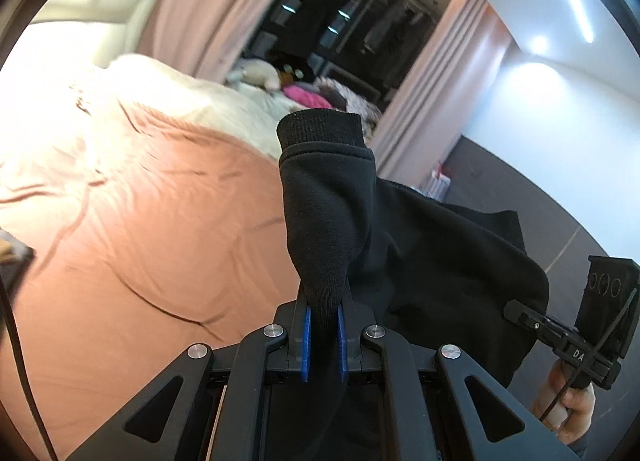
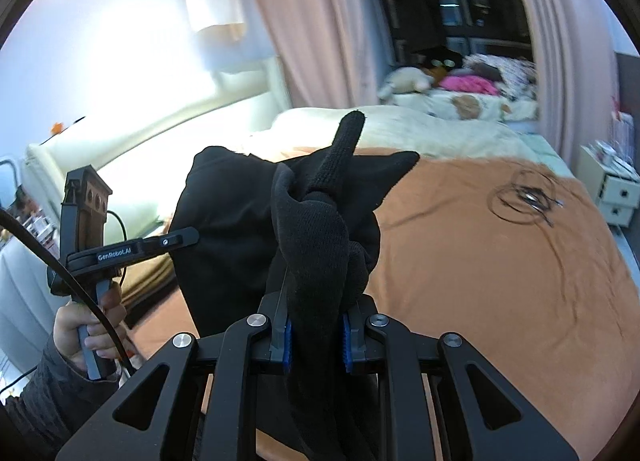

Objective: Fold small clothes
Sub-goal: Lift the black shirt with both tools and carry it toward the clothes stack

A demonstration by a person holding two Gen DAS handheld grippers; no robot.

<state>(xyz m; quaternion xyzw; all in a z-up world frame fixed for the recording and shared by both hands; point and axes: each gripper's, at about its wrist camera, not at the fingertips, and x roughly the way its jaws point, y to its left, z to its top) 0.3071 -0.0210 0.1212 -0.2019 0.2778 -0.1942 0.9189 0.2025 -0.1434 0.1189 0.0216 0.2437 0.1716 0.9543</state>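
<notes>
Item 1. Bed with rust-orange cotton sheet [image 1: 132, 229], creased, a cream quilt [image 1: 168, 97] bunched at its far side. It lies under both tools and is the likely surface for the fold.

Item 2. Left gripper [image 1: 324, 335], black frame, blue ribbed pads [image 1: 307, 341]. Jaws nearly together, pinching a fold of cloth. Above the pinch a sleeve stands up, ending in a ribbed cuff [image 1: 320, 129].

Item 3. Small black knit garment [image 1: 432, 245], soft sweatshirt fabric. Off the bed, slung between the two tools; its body sags toward the right. Judged: held at two points so it can be spread flat before folding.

Item 4. Right gripper [image 2: 316, 341], same make, seen side-on in the left view with a hand [image 1: 568, 409] on its grip. Jaws narrow, clamped on a thick bunch of the same cloth.

Item 5. Loose wire coil [image 2: 524, 197] on the sheet at right, well apart from the garment. Judged: it could snag if the garment is laid there.

Item 6. Pink curtains [image 2: 304, 21] framing a dark window behind.
</notes>
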